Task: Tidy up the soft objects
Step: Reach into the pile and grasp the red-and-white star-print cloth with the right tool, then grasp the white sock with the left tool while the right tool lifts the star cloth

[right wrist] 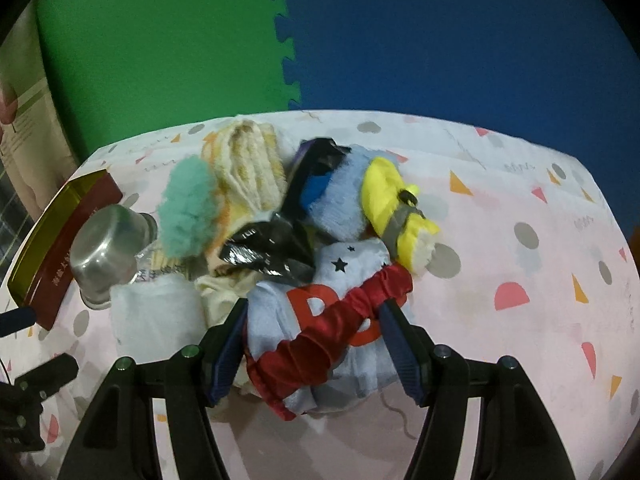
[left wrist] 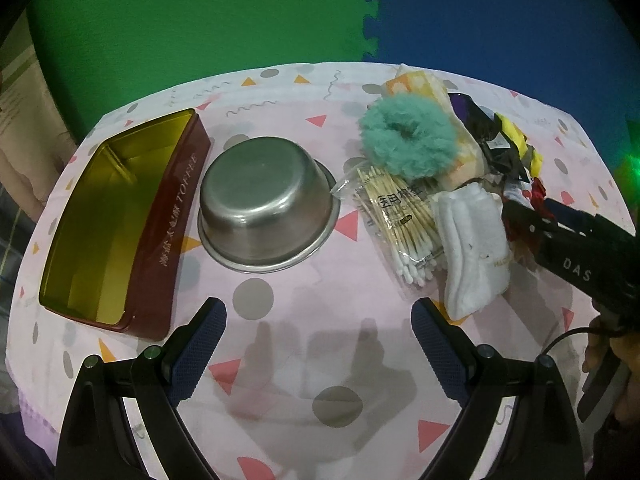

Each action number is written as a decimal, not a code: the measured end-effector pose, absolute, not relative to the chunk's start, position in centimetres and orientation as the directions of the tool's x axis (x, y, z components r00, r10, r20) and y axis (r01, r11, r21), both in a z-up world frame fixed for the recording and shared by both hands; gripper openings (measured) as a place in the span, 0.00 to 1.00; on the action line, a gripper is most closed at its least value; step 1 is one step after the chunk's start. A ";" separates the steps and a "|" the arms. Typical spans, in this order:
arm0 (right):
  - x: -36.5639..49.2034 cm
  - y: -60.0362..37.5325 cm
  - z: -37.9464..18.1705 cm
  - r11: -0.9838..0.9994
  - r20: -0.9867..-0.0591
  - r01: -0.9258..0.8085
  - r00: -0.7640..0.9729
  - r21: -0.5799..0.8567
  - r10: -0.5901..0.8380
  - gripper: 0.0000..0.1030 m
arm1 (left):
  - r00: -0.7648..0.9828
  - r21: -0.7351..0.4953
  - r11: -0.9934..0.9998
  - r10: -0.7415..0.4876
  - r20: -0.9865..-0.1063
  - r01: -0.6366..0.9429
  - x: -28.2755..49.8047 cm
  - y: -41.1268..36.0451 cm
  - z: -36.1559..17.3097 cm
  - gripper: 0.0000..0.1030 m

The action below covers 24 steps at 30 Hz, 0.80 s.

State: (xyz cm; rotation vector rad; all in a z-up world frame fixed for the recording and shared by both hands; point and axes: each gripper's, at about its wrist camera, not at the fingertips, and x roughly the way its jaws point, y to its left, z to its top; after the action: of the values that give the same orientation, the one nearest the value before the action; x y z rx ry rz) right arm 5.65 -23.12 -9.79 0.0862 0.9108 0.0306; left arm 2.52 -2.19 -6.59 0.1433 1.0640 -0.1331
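Blue cloth (right wrist: 320,320) between right tongs (right wrist: 314,344).

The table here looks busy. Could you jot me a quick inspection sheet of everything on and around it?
Surface: round table under a pink patterned cloth.
Job's things: teal fluffy scrunchie, white sock, striped towel, light blue garment with red trim, plush toy with yellow cap.
Containers: open toffee tin, empty; steel bowl, upside down.
Clutter: bag of cotton swabs, black wrapper.
Grippers: left gripper open, holding nothing; right gripper open around the garment.
Cables: thin black cable by the right gripper.
Surroundings: green and blue foam mats.
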 end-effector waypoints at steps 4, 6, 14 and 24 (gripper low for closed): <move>4.9 -23.7 -10.1 0.995 -0.782 0.006 0.619 0.099 0.074 0.60 | 0.475 0.061 0.981 -0.035 -0.879 0.186 2.6 -2.6 -6.9 0.90; 4.7 -23.9 -10.3 0.995 -0.782 -0.001 0.617 0.104 0.082 0.45 | 0.473 0.062 0.980 -0.034 -0.880 0.188 2.6 -2.7 -7.0 0.90; 3.2 -24.8 -10.6 0.994 -0.777 -0.020 0.622 0.106 0.095 0.19 | 0.470 0.069 0.977 -0.035 -0.882 0.202 2.8 -3.4 -7.3 0.90; 1.0 -26.3 -9.8 0.998 -0.774 0.016 0.632 0.061 0.037 0.16 | 0.495 0.062 0.967 -0.070 -0.866 0.245 2.8 -5.0 -7.1 0.90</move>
State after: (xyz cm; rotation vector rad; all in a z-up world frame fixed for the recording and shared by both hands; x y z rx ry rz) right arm 0.96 -26.31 -9.80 0.0640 0.8864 0.0124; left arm 2.80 -5.00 -7.11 0.1865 1.0369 -0.1919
